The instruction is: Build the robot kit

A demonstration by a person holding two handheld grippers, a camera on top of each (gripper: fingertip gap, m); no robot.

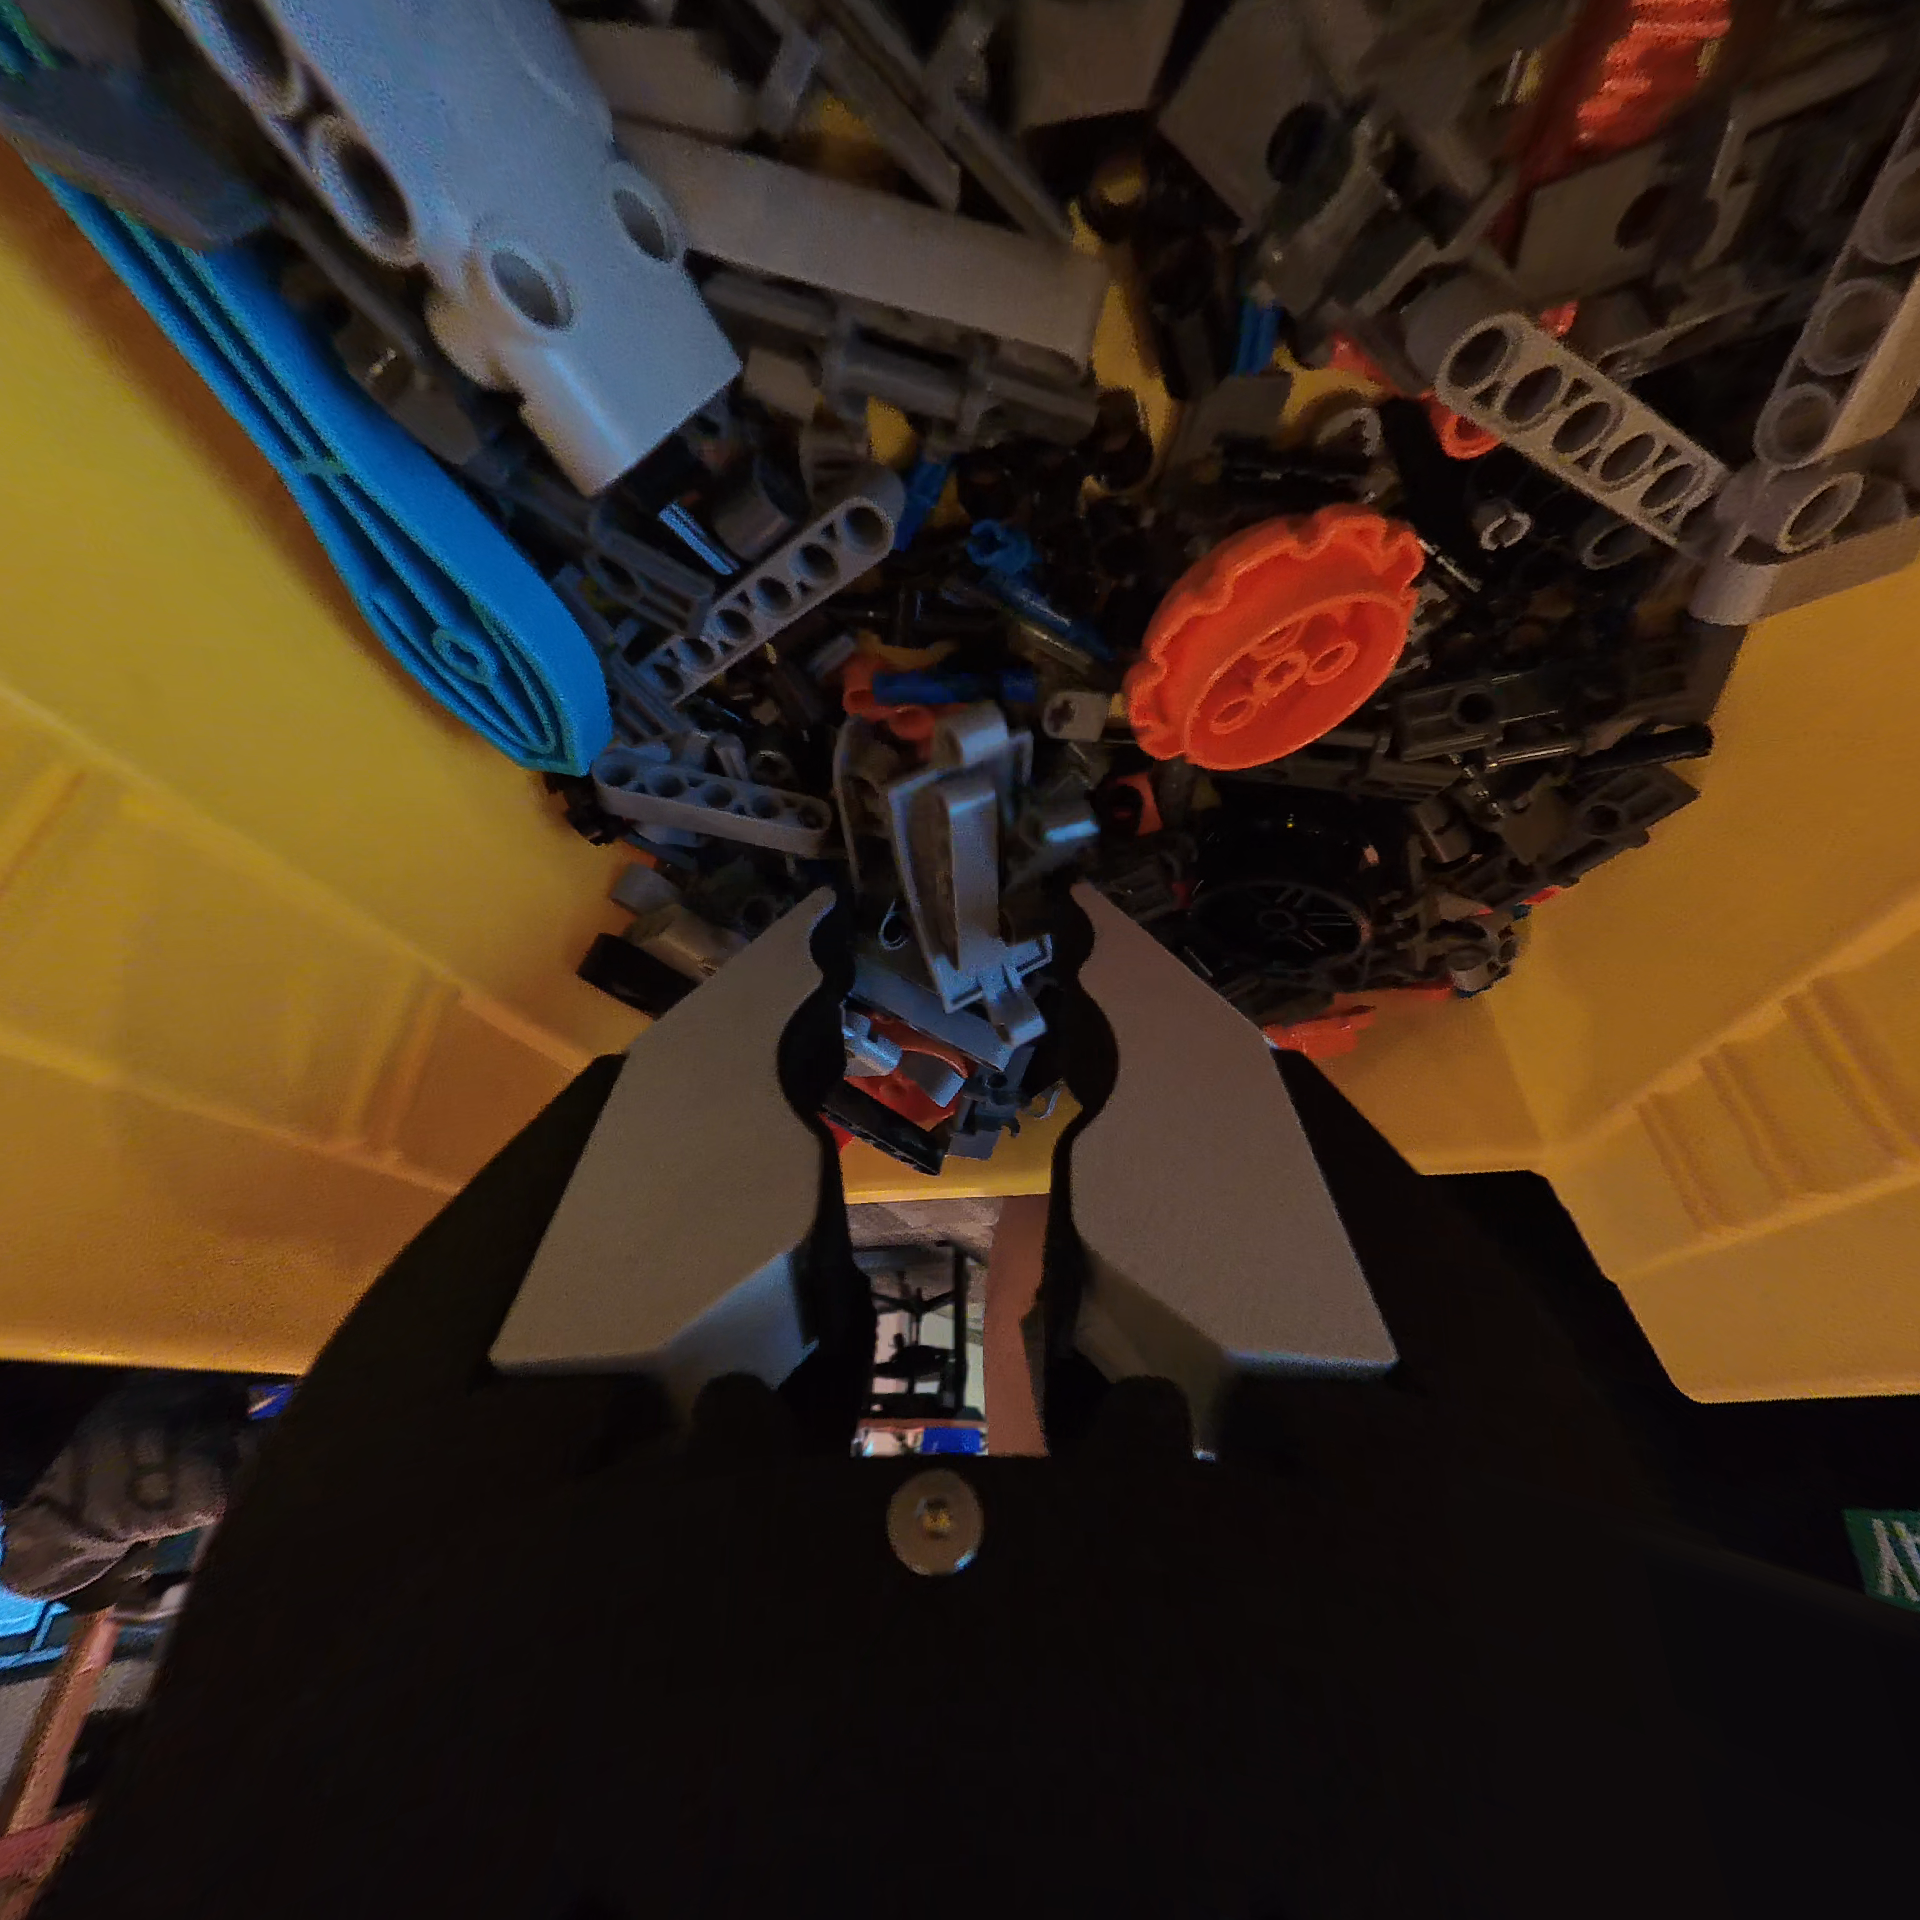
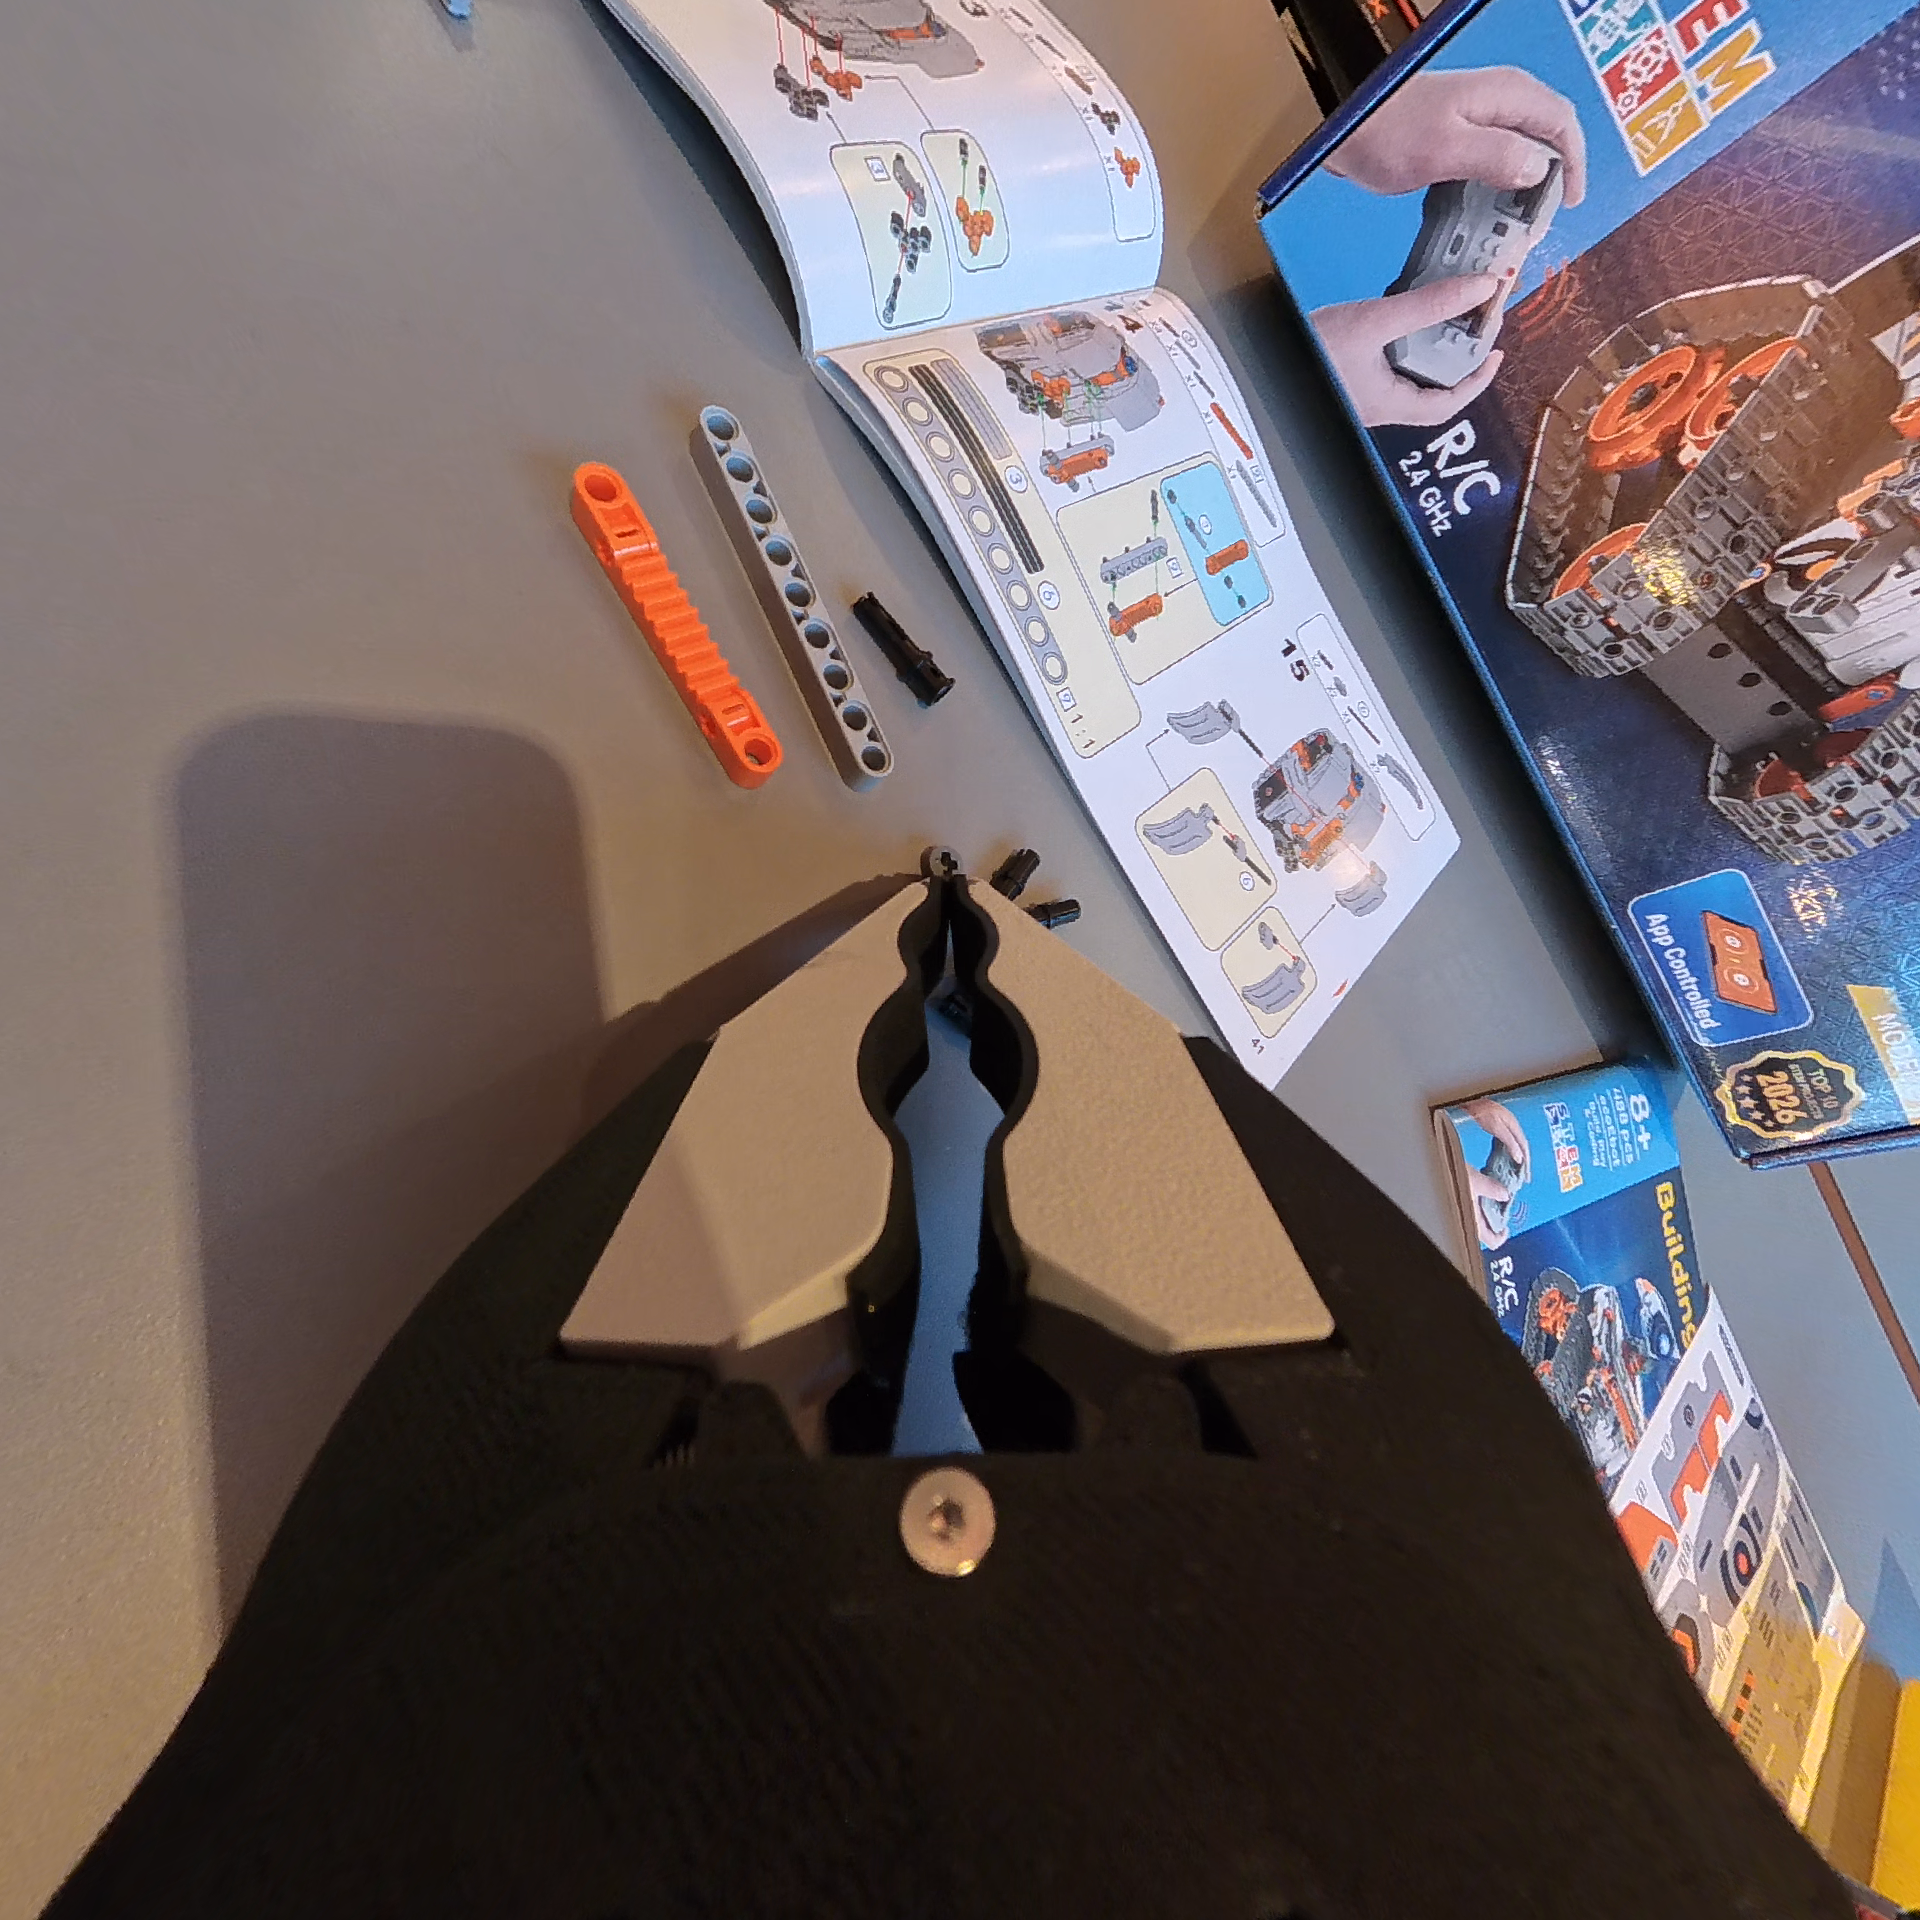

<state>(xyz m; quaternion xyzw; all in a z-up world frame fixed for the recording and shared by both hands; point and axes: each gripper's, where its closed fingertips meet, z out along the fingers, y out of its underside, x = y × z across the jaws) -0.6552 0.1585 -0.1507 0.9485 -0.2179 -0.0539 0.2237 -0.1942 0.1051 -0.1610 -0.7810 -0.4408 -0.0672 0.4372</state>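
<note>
While the left gripper (image 1: 951,914) gapes over grey parts (image 1: 961,883), right fingers (image 2: 914,904) pinch a black pin (image 2: 940,860).

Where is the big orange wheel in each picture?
Left wrist view: the orange wheel lies right of centre on the pile in the yellow bin, beyond the left gripper.
Right wrist view: not in it.
Shared landmark: none; the two views show different places.

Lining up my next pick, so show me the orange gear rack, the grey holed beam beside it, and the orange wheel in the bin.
orange gear rack (image 2: 673,621): right wrist view, mid-teeth.
grey holed beam (image 2: 792,594): right wrist view, middle holes.
orange wheel (image 1: 1276,639): left wrist view, hub area.
</note>
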